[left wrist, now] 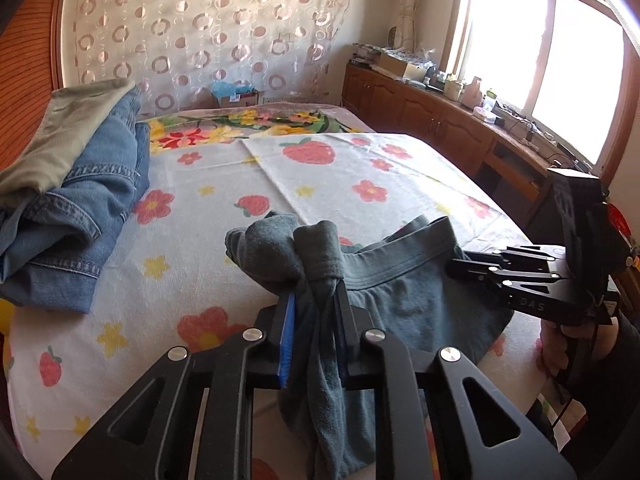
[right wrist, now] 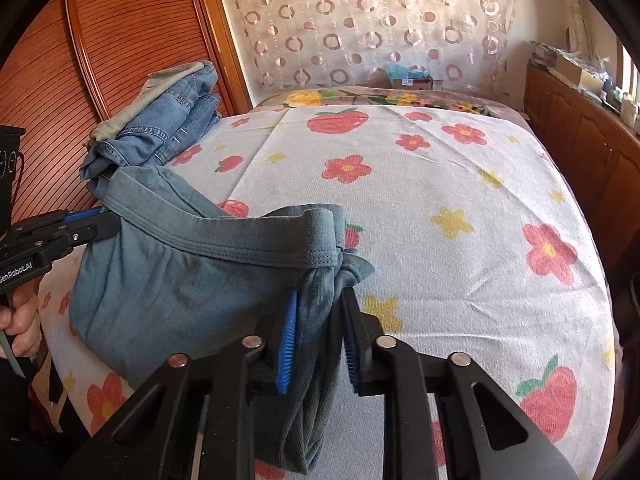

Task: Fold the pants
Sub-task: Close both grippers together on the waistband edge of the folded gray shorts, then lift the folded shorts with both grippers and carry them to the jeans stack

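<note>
Now left claw (left wrist: 316,300) clamped on grey-blue pants (left wrist: 400,280) waistband end, right claw (right wrist: 320,304) clamped on other end, above bed (right wrist: 440,184); jeans (left wrist: 92,208) heaped apart.

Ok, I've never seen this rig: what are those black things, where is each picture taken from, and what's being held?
They are hand-held tongs, one in each of a person's hands, each carrying a camera that looks along its fingers. The left view shows the left tongs up close, the right tongs off to the side; the right view is the reverse. Both are shut on the waistband of grey-blue pants, lifted over a flowered bed cover. Folded jeans lie stacked at the side.
</note>
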A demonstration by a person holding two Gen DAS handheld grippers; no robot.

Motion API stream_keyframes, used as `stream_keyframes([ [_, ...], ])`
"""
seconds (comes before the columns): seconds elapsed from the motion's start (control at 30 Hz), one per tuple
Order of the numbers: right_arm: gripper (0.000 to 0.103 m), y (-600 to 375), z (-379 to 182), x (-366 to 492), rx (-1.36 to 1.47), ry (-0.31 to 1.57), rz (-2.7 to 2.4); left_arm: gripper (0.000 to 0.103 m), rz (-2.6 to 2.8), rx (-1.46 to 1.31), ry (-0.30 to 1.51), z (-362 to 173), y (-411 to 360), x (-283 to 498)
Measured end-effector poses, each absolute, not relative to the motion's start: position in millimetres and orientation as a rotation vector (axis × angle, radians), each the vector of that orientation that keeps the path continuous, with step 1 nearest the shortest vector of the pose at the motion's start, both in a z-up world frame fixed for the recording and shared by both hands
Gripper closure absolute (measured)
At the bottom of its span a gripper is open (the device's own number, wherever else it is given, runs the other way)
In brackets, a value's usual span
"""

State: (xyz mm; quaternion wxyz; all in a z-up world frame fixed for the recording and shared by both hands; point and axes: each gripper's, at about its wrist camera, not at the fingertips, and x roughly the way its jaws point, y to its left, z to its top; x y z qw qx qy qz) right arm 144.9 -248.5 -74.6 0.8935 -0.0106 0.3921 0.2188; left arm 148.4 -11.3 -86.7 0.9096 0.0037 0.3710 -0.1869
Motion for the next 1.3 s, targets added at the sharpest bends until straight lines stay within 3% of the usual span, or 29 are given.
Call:
stream_keyframes([
  [0.33,0.095,-256,-61,136,0.036,0.769,0.494,0.087,-0.406,0.021,0.695,-62,-18,133],
  [0.9,0.095,-253,8,110,-0.056,0.581,0.515,0.087,-0.378,0.046,0.582,-13,-13,120],
  [1.3,0.095,-240,27,119,-0.103,0.528,0.542,0.087,-0.34,0.043,0.518,7,7,127],
])
